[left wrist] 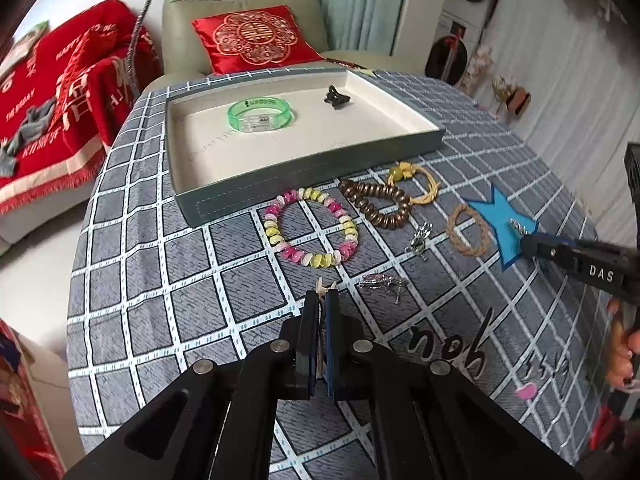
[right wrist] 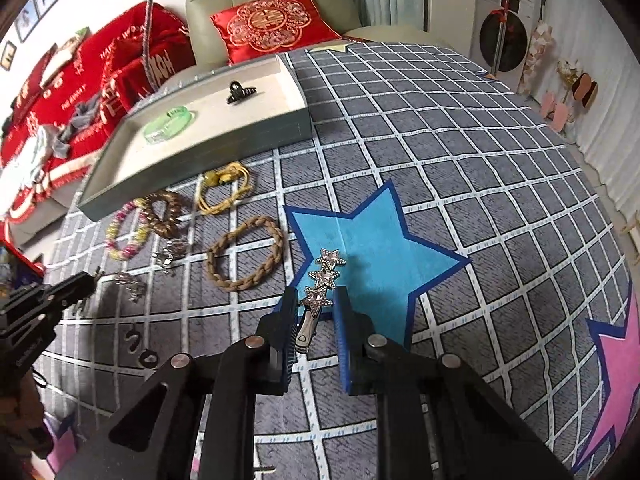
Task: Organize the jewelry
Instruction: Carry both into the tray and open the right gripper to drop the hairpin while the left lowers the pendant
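The grey jewelry tray (left wrist: 312, 168) holds a green bangle (left wrist: 262, 114) and a black claw clip (left wrist: 336, 97). In front of it on the cloth lie a pink-yellow bead bracelet (left wrist: 312, 226), a brown bead bracelet (left wrist: 376, 202), a yellow cord bracelet (left wrist: 416, 178), a braided ring (left wrist: 468, 230) and two silver clips (left wrist: 418, 238) (left wrist: 382, 284). My left gripper (left wrist: 320, 300) is shut on a small pale item that peeks out at the tips. My right gripper (right wrist: 316, 304) is open around a star hair clip (right wrist: 322, 280) lying on the blue star patch (right wrist: 376, 240).
The round table carries a checked grey cloth (left wrist: 200, 280) whose edge drops off at the left. A sofa with a red cushion (left wrist: 256, 38) stands behind the tray. The left gripper shows at the left of the right wrist view (right wrist: 60, 292).
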`<control>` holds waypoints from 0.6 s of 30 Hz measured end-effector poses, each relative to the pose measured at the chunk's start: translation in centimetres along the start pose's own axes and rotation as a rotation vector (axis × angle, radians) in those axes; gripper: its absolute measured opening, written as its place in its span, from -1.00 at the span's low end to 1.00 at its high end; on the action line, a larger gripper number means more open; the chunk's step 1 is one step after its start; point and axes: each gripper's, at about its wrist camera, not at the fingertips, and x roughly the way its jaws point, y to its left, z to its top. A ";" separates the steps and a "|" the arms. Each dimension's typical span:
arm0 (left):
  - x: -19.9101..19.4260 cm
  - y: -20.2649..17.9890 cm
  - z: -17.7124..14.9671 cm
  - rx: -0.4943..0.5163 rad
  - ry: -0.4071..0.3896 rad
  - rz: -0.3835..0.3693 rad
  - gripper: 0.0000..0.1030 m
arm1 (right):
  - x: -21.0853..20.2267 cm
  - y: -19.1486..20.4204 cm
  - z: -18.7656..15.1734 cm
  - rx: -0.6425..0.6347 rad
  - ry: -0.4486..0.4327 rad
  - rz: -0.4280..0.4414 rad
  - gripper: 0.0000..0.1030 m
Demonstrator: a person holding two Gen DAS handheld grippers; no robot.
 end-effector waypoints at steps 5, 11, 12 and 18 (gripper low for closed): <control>-1.3 0.3 0.4 -0.049 -0.034 -0.014 -0.66 | -1.4 0.1 0.0 -0.004 -0.034 0.051 -0.63; -2.7 0.5 1.6 -0.096 -0.081 -0.024 -0.66 | -2.4 0.6 0.7 -0.026 -0.062 0.084 -0.63; -2.8 0.6 1.9 -0.100 -0.087 -0.023 -0.66 | -2.6 0.7 0.8 -0.028 -0.064 0.088 -0.63; -3.8 0.9 3.7 -0.122 -0.132 -0.032 -0.66 | -3.1 1.6 2.8 -0.053 -0.085 0.122 -0.63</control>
